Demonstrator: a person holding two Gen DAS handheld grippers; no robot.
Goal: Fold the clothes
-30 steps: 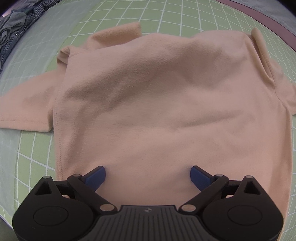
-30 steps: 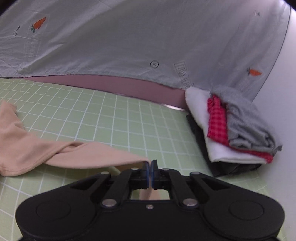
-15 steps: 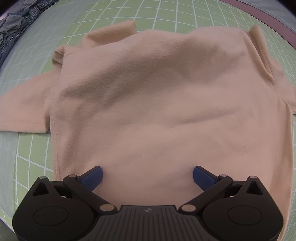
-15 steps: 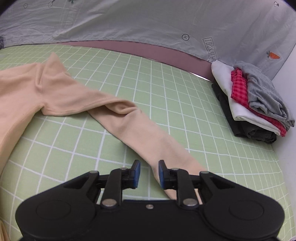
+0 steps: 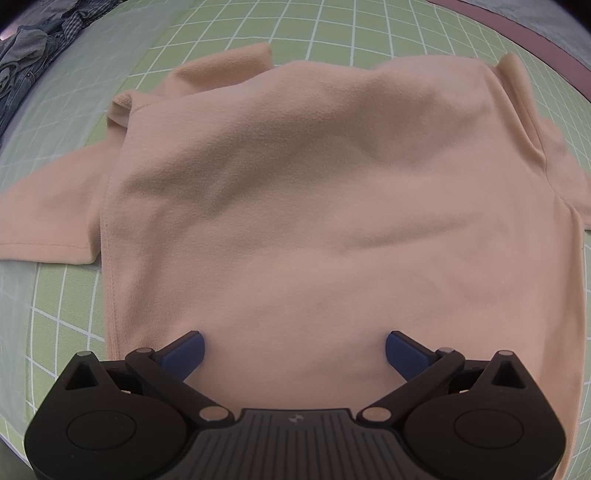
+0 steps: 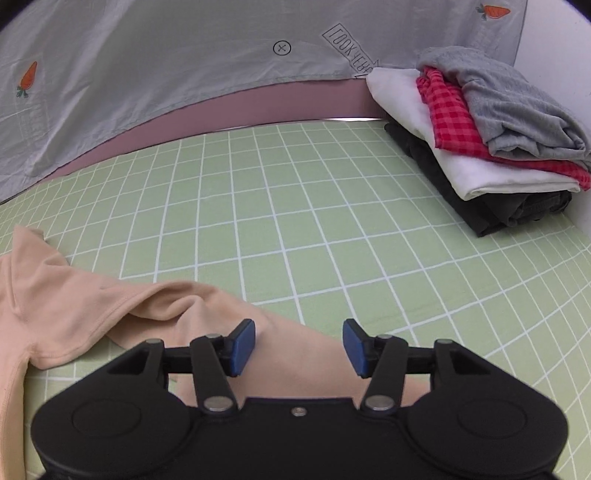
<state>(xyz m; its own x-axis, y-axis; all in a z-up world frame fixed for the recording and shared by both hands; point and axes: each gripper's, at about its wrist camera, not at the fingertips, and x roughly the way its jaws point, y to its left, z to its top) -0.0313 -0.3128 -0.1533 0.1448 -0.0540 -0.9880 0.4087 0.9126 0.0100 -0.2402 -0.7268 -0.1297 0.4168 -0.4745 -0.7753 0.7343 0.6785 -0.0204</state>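
A peach-coloured fleece long-sleeved top (image 5: 314, 206) lies spread flat on a light green sheet with a white grid pattern (image 5: 351, 26). The left gripper (image 5: 293, 349) sits over the lower part of the top's body, its blue-padded fingers (image 5: 184, 352) spread wide with nothing between them but the cloth lying underneath. One sleeve (image 5: 48, 225) stretches out to the left of the body, and a fold of fabric shows at the far left shoulder.

In the right wrist view, the right gripper (image 6: 299, 347) stands with its jaws apart, holding nothing. The top's other sleeve (image 6: 207, 314) runs across the sheet (image 6: 295, 221) and passes beneath and between the blue pads (image 6: 242, 345); whether the pads touch it cannot be told. Well apart, at the far right corner, rests a stack of folded clothes (image 6: 491, 140): dark grey at the bottom, then white, red checked, and grey on top. A pale grey cloth printed with small carrots (image 6: 147, 74) hangs behind the sheet.
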